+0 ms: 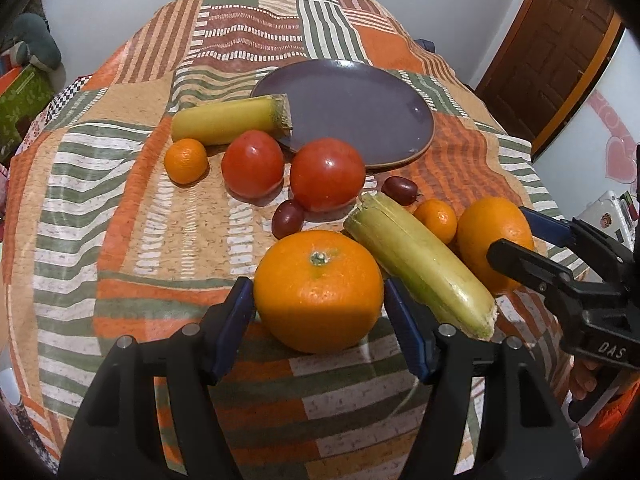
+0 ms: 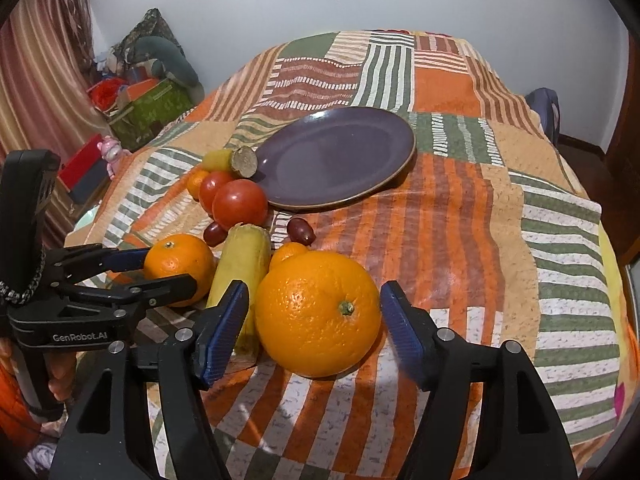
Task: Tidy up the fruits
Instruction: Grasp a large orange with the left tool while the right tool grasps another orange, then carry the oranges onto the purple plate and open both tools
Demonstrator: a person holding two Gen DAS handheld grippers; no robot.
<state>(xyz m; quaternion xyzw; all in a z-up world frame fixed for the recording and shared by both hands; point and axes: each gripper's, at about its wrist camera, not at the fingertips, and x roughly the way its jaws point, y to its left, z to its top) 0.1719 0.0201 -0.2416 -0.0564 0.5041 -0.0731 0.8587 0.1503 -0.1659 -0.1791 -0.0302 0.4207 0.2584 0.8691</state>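
Note:
A large orange (image 1: 318, 304) lies on the patchwork cloth between the blue pads of my left gripper (image 1: 316, 285), which is open; narrow gaps show on both sides. A second large orange (image 2: 318, 320) sits the same way inside my open right gripper (image 2: 315, 287), pads just clear of the peel. Each gripper also shows in the other view, the right gripper (image 1: 512, 234) around its orange (image 1: 480, 224) and the left gripper (image 2: 168, 270) around its own (image 2: 176, 256). An empty purple plate (image 1: 348, 108) lies behind the fruit.
Between the oranges lies a pale green squash piece (image 1: 420, 272). Another squash piece (image 1: 230, 120) leans on the plate rim. Two tomatoes (image 1: 253, 164) (image 1: 327, 174), two mandarins (image 1: 186, 160) (image 1: 436, 220) and two dark grapes (image 1: 287, 218) (image 1: 400, 190) lie nearby. Boxes (image 2: 156, 108) stand beyond the left edge.

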